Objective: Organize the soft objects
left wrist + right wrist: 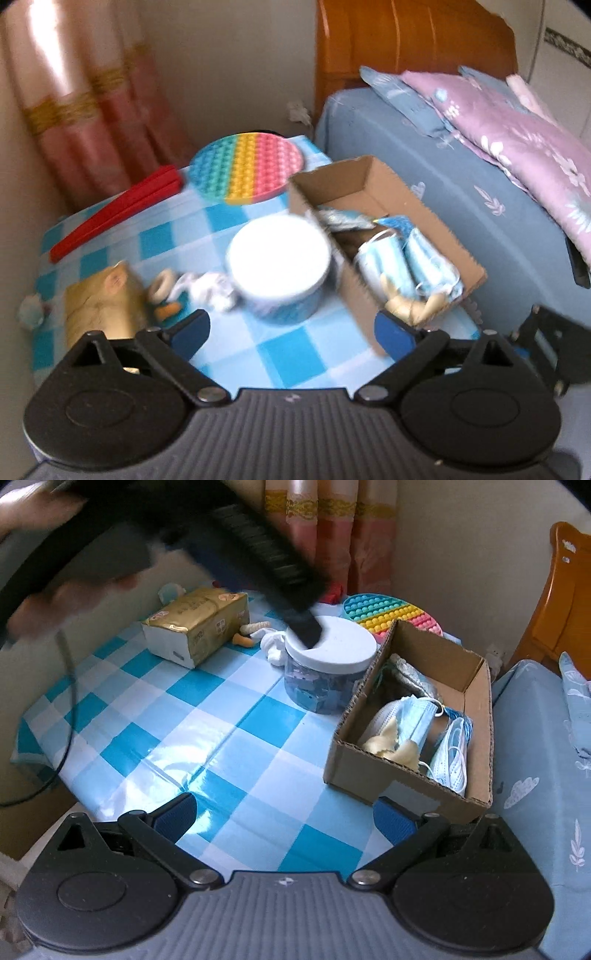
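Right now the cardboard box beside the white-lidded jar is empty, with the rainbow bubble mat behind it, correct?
Not empty. The right wrist view shows the cardboard box holding blue face masks. It does sit beside the white-lidded jar, with the rainbow bubble mat behind.

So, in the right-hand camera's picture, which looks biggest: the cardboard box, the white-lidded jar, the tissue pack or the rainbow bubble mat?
1. cardboard box, clearly largest, though nearest the camera.
2. tissue pack and white-lidded jar: too alike to rank.
3. rainbow bubble mat, smallest, but farthest and partly hidden.

both grippers, left [291, 334] and right [284, 818], tilted downward, fingers wide apart, nothing between
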`<move>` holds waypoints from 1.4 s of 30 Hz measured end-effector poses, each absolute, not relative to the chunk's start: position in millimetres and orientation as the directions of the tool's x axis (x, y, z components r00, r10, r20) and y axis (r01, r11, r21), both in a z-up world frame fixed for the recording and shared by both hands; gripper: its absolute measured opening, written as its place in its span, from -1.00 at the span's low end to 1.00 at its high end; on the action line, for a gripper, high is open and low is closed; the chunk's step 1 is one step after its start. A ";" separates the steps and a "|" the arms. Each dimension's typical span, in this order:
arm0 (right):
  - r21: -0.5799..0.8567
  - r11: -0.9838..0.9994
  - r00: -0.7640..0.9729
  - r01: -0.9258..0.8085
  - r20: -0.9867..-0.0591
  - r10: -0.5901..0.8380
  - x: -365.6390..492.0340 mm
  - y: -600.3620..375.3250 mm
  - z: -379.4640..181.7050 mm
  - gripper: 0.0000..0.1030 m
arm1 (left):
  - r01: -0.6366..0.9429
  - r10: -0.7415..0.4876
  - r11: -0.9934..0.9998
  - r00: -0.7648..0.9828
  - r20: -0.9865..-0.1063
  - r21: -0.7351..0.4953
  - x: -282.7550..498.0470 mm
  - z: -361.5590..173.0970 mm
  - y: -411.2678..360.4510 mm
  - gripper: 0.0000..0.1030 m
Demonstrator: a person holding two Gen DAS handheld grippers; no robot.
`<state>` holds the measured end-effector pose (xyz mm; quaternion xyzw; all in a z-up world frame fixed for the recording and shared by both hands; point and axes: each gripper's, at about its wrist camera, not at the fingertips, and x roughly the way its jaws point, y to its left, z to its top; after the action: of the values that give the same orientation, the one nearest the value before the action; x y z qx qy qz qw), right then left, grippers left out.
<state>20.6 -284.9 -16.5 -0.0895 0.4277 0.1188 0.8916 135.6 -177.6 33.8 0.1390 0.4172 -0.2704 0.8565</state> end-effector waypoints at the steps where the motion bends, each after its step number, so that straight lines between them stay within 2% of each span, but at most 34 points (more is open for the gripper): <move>1: -0.055 0.957 0.609 -0.285 -0.781 0.136 19.9 -282.3 -16.0 1.00 | 0.568 -0.344 0.823 0.519 -0.783 0.014 131.1 32.7 -168.8 0.86; 6: -0.060 0.961 0.623 -0.269 -0.772 0.126 19.2 -268.5 -16.4 1.00 | 0.488 -0.308 0.873 0.581 -0.753 0.019 111.8 23.0 -129.9 0.87; 14: -0.130 0.957 0.682 -0.259 -0.726 0.086 16.5 -243.5 -11.0 1.00 | 0.347 -0.283 0.936 0.638 -0.716 -0.061 92.1 4.3 -74.5 0.87; 27: -0.128 0.947 0.658 -0.293 -0.746 0.103 30.8 -205.5 -25.9 1.00 | 0.157 -0.118 0.988 0.698 -0.706 -0.010 101.5 -20.5 -10.6 0.87; 42: -0.083 0.937 0.648 -0.339 -0.742 0.169 82.2 -188.7 -18.3 1.00 | 0.146 -0.066 0.988 0.700 -0.711 0.051 108.0 -40.7 6.7 0.87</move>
<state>82.2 -188.7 -18.3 -0.1076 0.3949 0.1408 0.9015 108.0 6.7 -40.7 0.0518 0.3828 -0.0576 0.9206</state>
